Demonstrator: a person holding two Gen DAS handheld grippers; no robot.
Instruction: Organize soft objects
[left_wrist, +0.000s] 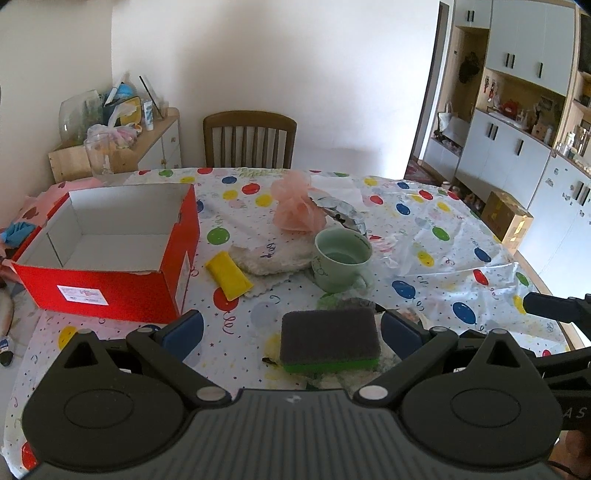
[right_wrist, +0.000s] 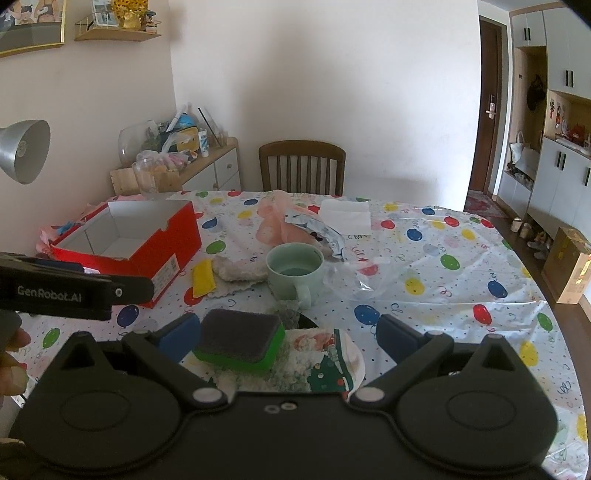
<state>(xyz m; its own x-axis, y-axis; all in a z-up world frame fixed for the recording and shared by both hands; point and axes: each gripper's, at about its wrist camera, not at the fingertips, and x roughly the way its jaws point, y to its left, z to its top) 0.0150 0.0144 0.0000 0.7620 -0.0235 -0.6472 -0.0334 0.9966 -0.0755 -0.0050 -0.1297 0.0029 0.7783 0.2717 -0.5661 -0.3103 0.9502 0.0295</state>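
Observation:
A grey-topped green sponge (left_wrist: 329, 339) (right_wrist: 240, 341) lies on a white fluffy cloth over a plate (right_wrist: 351, 354) near the table's front. My left gripper (left_wrist: 291, 332) stands open with the sponge between its blue pads, not touching. My right gripper (right_wrist: 288, 338) is open too, the sponge beside its left pad (right_wrist: 181, 338). Farther back lie a yellow sponge (left_wrist: 228, 275) (right_wrist: 202, 277), a cream towel (left_wrist: 271, 256) (right_wrist: 240, 271) and a pink mesh puff (left_wrist: 295, 206) (right_wrist: 271, 221). An empty red box (left_wrist: 110, 251) (right_wrist: 129, 242) sits at the left.
A pale green mug (left_wrist: 341, 260) (right_wrist: 295, 269) stands behind the sponge, with a foil wrapper (right_wrist: 321, 229) and clear plastic (right_wrist: 351, 277) near it. A wooden chair (left_wrist: 249, 138) (right_wrist: 302, 166) is at the table's far side. A cluttered cabinet (left_wrist: 122, 133) stands behind the box.

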